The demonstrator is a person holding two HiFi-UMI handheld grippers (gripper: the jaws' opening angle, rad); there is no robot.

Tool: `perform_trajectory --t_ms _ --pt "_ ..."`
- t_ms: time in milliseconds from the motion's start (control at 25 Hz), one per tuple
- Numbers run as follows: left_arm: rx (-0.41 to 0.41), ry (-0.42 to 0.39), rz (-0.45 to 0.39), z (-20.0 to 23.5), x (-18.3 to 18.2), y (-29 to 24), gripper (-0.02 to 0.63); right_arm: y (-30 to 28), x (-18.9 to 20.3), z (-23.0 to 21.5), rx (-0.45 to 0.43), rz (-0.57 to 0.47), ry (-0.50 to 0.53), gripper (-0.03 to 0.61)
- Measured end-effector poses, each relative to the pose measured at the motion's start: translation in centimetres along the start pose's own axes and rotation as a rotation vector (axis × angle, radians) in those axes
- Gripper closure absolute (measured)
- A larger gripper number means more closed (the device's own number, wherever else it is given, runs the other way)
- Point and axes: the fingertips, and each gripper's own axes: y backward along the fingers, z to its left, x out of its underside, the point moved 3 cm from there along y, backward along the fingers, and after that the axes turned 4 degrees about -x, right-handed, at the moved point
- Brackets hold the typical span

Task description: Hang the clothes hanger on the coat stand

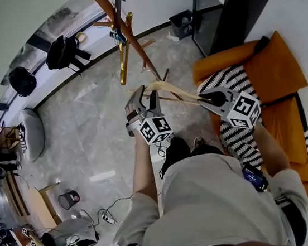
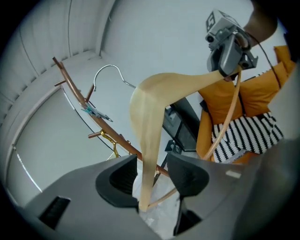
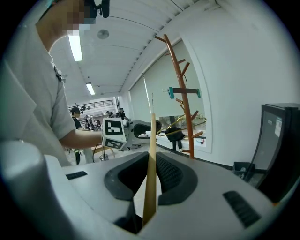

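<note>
Head view: we stand on a grey marbled floor [image 1: 88, 134], a pair of tongs in each hand, with a pale, curved wooden clothes hanger [image 1: 174, 87] stretched between them. The left tongs [image 1: 146, 97] reach toward the slanting reddish-brown wooden coat stand [image 1: 124, 25], from whose pegs a golden-yellow hanger [image 1: 124, 56] hangs. The right tongs [image 1: 201, 100] lie over an orange sofa [image 1: 271, 70] that carries a black-and-white striped cloth [image 1: 240, 136]. A black cabinet [image 1: 223, 3] stands against the wall behind the sofa.

Left gripper view: the left tongs [image 2: 151, 164] are spread. One arm of the hanger [image 2: 150, 108] passes between them with a gap on either side, so neither pad presses on it. The hanger's far arm runs up to the right tongs [image 2: 229, 47]. Its bent wire hook [image 2: 108, 70] is in the air close to the trunk of the coat stand [image 2: 77, 91]; we cannot tell whether the two touch.

Right gripper view: the right tongs [image 3: 152, 161] pinch the thin edge of the hanger [image 3: 151, 168], both ribbed pads against the wood. Beyond them we see the left tongs [image 3: 140, 129] and the upright coat stand [image 3: 180, 79] by the white wall.
</note>
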Motion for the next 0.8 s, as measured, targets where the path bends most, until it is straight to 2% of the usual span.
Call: perform_trajectory --t_ms 200,320,600,720,800 --pt "-0.002 -0.044 -0.002 0.5 1.0 -1.1 0.437 -1.0 -0.2 -0.7 -0.088 0.038 -0.018 0.531" --pt "0.022 -0.043 0.011 0.5 1.7 -1.2 0.522 -1.7 -0.2 -1.2 -0.115 0.054 -0.020 0.531" --pt "0.070 0.015 0.109 0.2 3.7 -1.3 0.523 -3.4 0.1 -2.0 -0.149 0.119 0.019 0.529" --pt "0.095 0.041 0.161 -0.3 4.8 -1.2 0.523 -4.2 0.3 -2.2 -0.125 0.181 0.083 0.520" --pt "0.104 0.037 0.195 -0.5 5.4 -1.3 0.523 -4.9 0.7 -2.0 -0.089 0.254 0.200 0.498"
